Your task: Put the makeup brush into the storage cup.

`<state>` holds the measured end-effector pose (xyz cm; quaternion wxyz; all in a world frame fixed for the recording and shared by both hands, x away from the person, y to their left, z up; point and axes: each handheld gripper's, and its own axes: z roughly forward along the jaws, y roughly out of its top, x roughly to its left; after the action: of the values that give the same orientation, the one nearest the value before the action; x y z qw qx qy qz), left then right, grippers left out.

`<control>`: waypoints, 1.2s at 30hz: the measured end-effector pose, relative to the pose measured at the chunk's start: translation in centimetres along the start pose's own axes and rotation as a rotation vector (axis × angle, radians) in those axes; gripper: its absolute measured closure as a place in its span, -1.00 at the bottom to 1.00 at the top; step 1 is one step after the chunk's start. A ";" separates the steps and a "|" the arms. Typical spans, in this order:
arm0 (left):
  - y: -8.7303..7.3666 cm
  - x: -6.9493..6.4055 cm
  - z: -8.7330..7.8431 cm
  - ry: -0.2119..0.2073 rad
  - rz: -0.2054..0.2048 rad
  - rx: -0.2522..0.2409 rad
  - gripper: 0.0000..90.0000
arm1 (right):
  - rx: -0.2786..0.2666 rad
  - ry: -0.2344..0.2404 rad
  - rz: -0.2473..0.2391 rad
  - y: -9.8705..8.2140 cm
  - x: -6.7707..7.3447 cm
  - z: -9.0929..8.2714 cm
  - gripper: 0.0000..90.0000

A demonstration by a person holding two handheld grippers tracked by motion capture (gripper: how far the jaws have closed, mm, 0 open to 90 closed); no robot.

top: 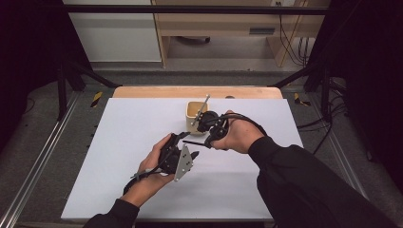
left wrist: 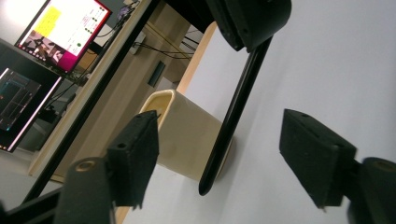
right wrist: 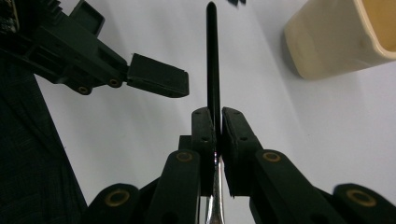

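A utensil with a slim black handle (right wrist: 212,56) and a metal shaft (top: 204,105) is clamped in my right gripper (right wrist: 218,123), which is shut on it where the handle meets the metal. In the high view the right gripper (top: 212,127) sits just in front of a cream square cup (top: 195,114), and the handle (top: 190,142) points left toward my left gripper (top: 189,145). In the left gripper view the handle (left wrist: 238,102) stands between the left gripper's (left wrist: 224,154) spread pads with a gap on each side, and the cup (left wrist: 187,130) is behind it.
A white sheet (top: 142,142) covers the wooden table (top: 142,91), with bare room left and front of the hands. Lit monitors (left wrist: 60,28) stand beyond the table's far edge. Dark frame posts (top: 62,80) flank both sides.
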<state>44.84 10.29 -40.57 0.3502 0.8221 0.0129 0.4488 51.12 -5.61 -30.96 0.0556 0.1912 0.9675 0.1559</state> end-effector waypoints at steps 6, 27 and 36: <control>0.3 -0.4 0.2 -0.010 0.019 -0.012 -0.05 | 0.002 0.004 -0.004 0.1 0.2 0.1 0.87; 0.5 -0.9 0.4 -0.021 0.075 -0.011 0.47 | 0.010 0.019 -0.017 0.4 0.4 0.4 0.87; 0.6 -1.0 0.3 -0.024 0.090 -0.018 0.69 | 0.011 0.024 -0.021 0.4 0.5 0.3 0.87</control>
<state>44.26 9.35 -41.04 0.3372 0.8240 -0.0324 0.4542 50.85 -4.99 -31.17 0.0444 0.1797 0.9708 0.1524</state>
